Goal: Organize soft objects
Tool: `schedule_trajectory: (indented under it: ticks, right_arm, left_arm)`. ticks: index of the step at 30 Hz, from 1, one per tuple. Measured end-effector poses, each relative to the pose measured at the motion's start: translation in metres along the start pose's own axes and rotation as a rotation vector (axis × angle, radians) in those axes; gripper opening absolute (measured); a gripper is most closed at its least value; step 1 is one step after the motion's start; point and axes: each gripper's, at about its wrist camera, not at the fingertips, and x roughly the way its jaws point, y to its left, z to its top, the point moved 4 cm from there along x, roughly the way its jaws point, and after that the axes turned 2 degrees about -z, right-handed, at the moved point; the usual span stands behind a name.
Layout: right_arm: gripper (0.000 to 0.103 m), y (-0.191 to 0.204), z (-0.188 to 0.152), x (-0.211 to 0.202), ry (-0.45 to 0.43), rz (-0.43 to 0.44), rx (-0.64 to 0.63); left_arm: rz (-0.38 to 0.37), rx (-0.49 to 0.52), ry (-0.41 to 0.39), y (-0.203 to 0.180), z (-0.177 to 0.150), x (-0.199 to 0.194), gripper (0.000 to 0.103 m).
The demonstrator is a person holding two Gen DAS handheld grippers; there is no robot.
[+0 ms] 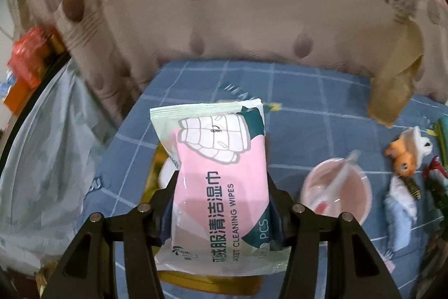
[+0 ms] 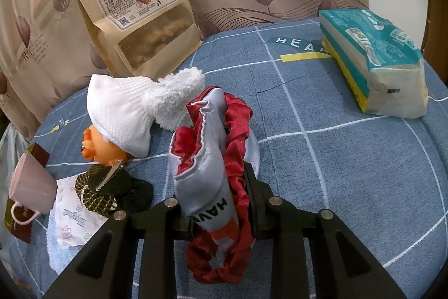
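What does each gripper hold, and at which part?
Left gripper clamps the wipes pack by its long sides, near the middle. Right gripper pinches the red-and-grey scrunchie mid-bundle.

The left claw (image 1: 221,187) is clamped on a pack of wipes (image 1: 221,181), fingers pressing both its long edges; the right claw (image 2: 215,187) pinches a red and grey cloth bundle (image 2: 212,159), held upright.

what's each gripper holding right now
Left gripper: closed on the pink and white pack of cleaning wipes.
Right gripper: closed on the red satin and grey fabric scrunchie.
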Motion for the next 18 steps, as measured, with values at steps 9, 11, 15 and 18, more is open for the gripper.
schedule_trajectory:
  ticks: [9,11,15,18]
  right_arm:
    - [0.025,-0.002,0.001,0.001,0.0,-0.007,-0.006]
    - [0.025,-0.002,0.001,0.001,0.0,-0.007,-0.005]
    - [0.025,0.0,0.001,0.001,0.001,-0.007,-0.006]
    - [0.025,0.001,0.001,0.001,0.001,-0.007,-0.005]
  left_arm:
    - [0.039,-0.032,0.094,0.044,-0.042,0.023,0.055]
    - [0.043,-0.033,0.114,0.048,-0.05,0.029,0.054]
    - [0.036,-0.032,0.147,0.054,-0.062,0.042,0.055]
    - [0.041,-0.026,0.168,0.055,-0.067,0.051,0.055]
